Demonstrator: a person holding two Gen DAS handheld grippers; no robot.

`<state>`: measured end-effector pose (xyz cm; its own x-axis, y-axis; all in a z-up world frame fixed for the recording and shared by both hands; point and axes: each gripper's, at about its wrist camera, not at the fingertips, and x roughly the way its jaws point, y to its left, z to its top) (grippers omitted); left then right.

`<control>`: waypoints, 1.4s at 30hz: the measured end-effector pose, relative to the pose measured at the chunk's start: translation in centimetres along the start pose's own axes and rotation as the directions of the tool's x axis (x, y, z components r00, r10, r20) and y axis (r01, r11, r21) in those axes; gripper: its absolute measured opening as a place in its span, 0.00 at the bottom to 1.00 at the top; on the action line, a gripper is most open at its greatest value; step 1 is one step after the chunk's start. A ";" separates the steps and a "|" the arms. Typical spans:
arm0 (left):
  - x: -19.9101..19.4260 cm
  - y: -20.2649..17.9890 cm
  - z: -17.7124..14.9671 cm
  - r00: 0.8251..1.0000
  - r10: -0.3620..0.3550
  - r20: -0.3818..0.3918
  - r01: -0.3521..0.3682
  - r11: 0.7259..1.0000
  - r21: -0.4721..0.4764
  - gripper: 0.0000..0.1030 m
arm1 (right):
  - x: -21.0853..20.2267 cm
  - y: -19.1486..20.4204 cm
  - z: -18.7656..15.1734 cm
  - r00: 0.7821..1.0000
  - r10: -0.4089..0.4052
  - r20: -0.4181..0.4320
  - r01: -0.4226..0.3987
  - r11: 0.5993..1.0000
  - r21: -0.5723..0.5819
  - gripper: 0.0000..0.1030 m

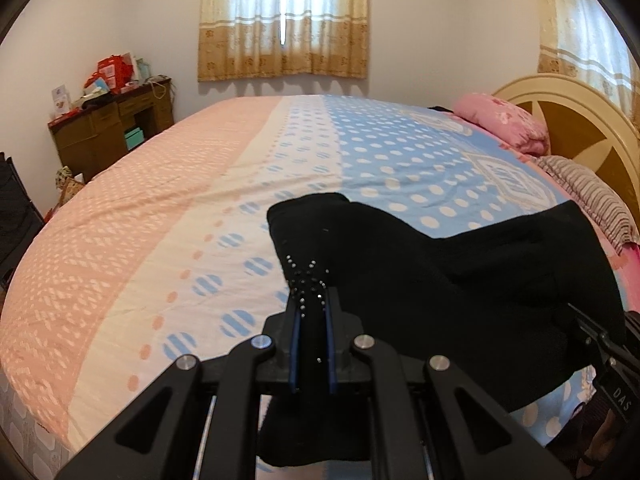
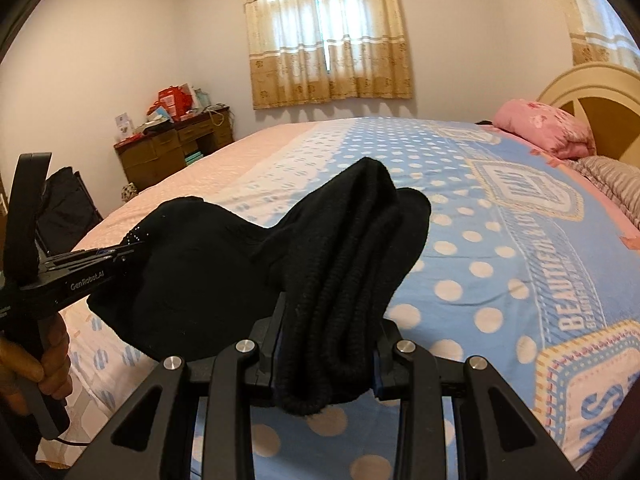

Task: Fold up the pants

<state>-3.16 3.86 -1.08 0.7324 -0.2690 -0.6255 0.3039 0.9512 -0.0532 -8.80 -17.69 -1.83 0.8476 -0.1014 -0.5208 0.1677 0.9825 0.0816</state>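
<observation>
The black pants [image 1: 460, 264] hang between both grippers above the bed [image 1: 160, 216]. My left gripper [image 1: 312, 300] is shut on one end of the pants, where small shiny studs [image 1: 306, 276] dot the cloth. My right gripper [image 2: 328, 320] is shut on a thick bunched, ribbed part of the pants [image 2: 352, 248]. In the right wrist view the left gripper [image 2: 132, 248] shows at the left, clamped on the studded end. In the left wrist view the right gripper's body [image 1: 608, 348] shows at the right edge; its fingertips are hidden by cloth.
The bed has a pink, white and blue dotted cover [image 2: 500, 240]. A pink pillow [image 1: 504, 124] and a striped one [image 1: 588, 192] lie by the cream headboard [image 1: 580, 120]. A cluttered wooden desk [image 1: 108, 128] stands at the far left wall. Curtained windows [image 1: 284, 20] are behind.
</observation>
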 end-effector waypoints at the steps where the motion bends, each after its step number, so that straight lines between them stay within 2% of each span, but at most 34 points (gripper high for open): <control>1: 0.0 0.2 0.0 1.000 0.007 0.001 -0.007 1.000 -0.004 0.10 | 0.0 0.3 0.0 1.000 0.004 0.001 -0.004 1.000 -0.005 0.32; 14: 0.0 2.9 1.2 0.995 0.087 0.044 -0.085 0.995 -0.044 0.10 | 2.1 3.8 2.7 0.997 0.065 0.029 -0.062 0.995 -0.078 0.32; 25: 0.5 6.8 2.5 0.982 0.179 0.065 -0.172 0.979 -0.106 0.10 | 5.2 7.9 5.4 0.989 0.141 0.032 -0.135 0.980 -0.146 0.32; 38: 1.7 10.4 4.4 0.955 0.287 0.082 -0.273 0.951 -0.146 0.10 | 9.1 11.9 8.4 0.978 0.203 0.043 -0.191 0.962 -0.194 0.32; 42: 2.4 11.3 5.1 0.936 0.342 0.085 -0.327 0.933 -0.151 0.10 | 11.0 13.1 9.2 0.974 0.222 0.042 -0.209 0.956 -0.205 0.32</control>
<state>5.09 13.19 0.76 0.8414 0.0606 -0.5370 -0.0479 0.9981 0.0376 7.35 -7.36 1.31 0.8839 0.1131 -0.4537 -0.1203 0.9926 0.0130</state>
